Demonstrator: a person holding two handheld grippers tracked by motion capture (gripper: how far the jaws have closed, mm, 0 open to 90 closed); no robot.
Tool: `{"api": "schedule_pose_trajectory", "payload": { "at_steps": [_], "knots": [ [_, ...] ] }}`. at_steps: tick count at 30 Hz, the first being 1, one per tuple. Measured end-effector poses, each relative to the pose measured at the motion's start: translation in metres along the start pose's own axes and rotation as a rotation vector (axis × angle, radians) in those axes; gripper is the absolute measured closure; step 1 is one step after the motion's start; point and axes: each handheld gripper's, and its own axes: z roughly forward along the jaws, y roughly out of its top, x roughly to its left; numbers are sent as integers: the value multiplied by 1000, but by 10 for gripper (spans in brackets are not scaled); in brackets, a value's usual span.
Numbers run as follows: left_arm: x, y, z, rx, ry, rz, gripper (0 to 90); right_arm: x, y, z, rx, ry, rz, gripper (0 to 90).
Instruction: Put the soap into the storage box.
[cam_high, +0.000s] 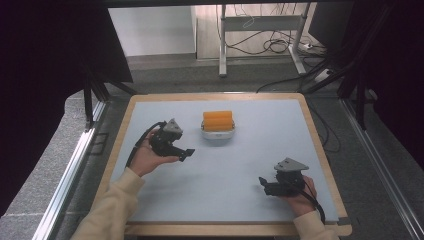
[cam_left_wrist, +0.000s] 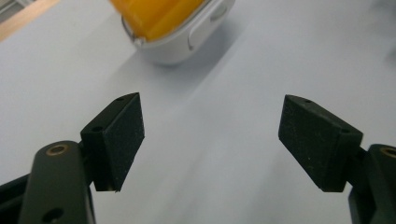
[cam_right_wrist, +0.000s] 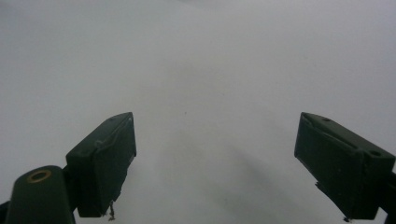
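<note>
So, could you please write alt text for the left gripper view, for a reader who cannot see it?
The open left gripper, with two black jaws wide apart and nothing between them, points across a pale blue-grey table surface towards a white plastic container with an orange ribbed lid. The container lies ahead at the upper left, apart from the jaws.

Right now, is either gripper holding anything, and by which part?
Nothing is held. The left gripper and right gripper are both open, apart from the orange-lidded container.

Orange-topped white container (cam_high: 218, 125) sits upright, far-centre on the table (cam_high: 250, 190)
</note>
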Motion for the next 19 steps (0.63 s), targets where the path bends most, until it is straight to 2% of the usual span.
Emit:
{"api": "schedule_pose_trajectory", "payload": {
  "at_steps": [5, 7, 10, 19],
  "knots": [
    [-6, -27, -8, 12, 13, -44, 218, 1, 0, 0, 1, -1, 0, 128],
    [-7, -34, -11, 16, 17, -48, 218, 1, 0, 1, 4, -1, -1, 128],
    [-7, -40, -11, 19, 21, -53, 216, 1, 0, 1, 5, -1, -5, 128],
    [-3, -42, -16, 6, 34, -59, 207, 1, 0, 2, 7, -3, -2, 128]
  ]
}}
